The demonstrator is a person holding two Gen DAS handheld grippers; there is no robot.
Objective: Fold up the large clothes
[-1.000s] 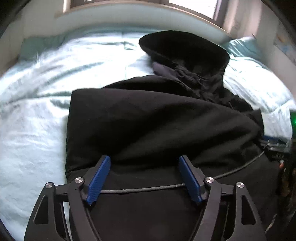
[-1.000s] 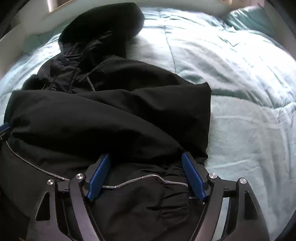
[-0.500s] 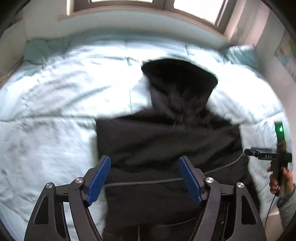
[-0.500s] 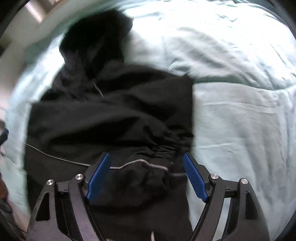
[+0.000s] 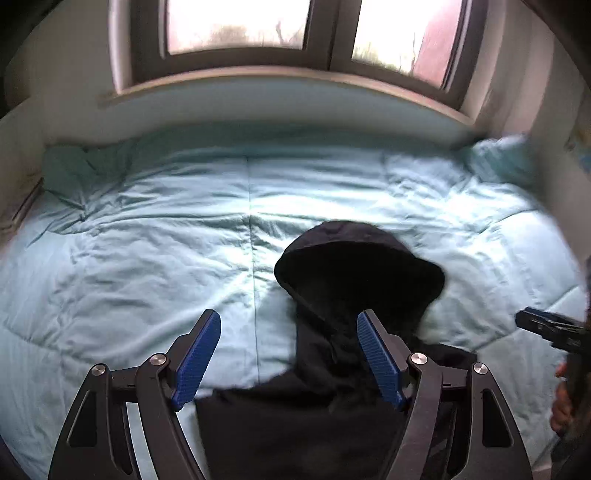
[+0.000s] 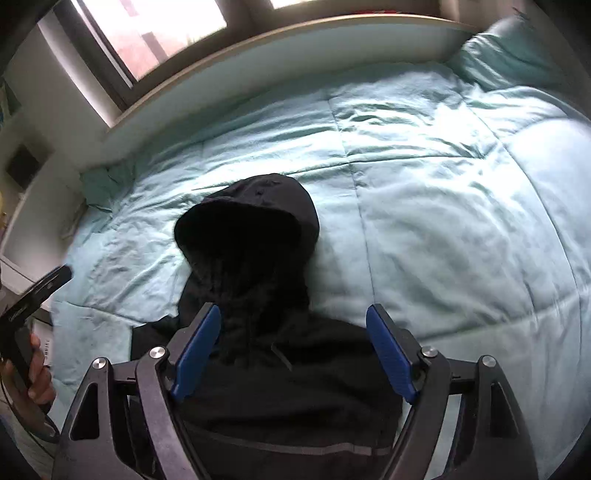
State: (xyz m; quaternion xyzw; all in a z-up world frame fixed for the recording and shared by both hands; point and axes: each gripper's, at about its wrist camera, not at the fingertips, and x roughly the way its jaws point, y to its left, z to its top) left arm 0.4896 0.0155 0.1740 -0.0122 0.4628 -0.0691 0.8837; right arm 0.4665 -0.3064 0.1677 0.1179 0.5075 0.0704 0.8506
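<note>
Looking down both claws at a dark hoodie on a bed, one view at a time:

Left wrist view:
Left claw: left gripper (image 5: 288, 356) spread wide, nothing between the blue pads; it hangs above the bed w/ no cloth touching it.
Garment: black hooded jacket (image 5: 354, 291) lies on the pale teal duvet (image 5: 147, 258), hood end away from the camera, body running back toward and under the claw's right finger.
Bearing: hood sits ahead and to the right of the claw's centre line; left finger (image 5: 197, 354) is over bare duvet only.
Other hand: right gripper (image 5: 550, 328) shows at the frame's right edge, held in a hand (jaws not readable from here).

Right wrist view:
Right claw: right gripper (image 6: 293, 354) also wide, empty; pads clear of the fabric below.
Garment: same jacket (image 6: 251, 236), hood toward the window (image 6: 147, 33), folded body and a grey hem cord near the camera.
Long axis: runs hood to hem, roughly in line w/ the claw, leaning left.
Bearing: body lies directly under and between the fingers; hood ahead, left of centre.
Nearer hand: judging by both views, right claw sits more squarely over the body, so prob. the better placed for the next fold.
</note>
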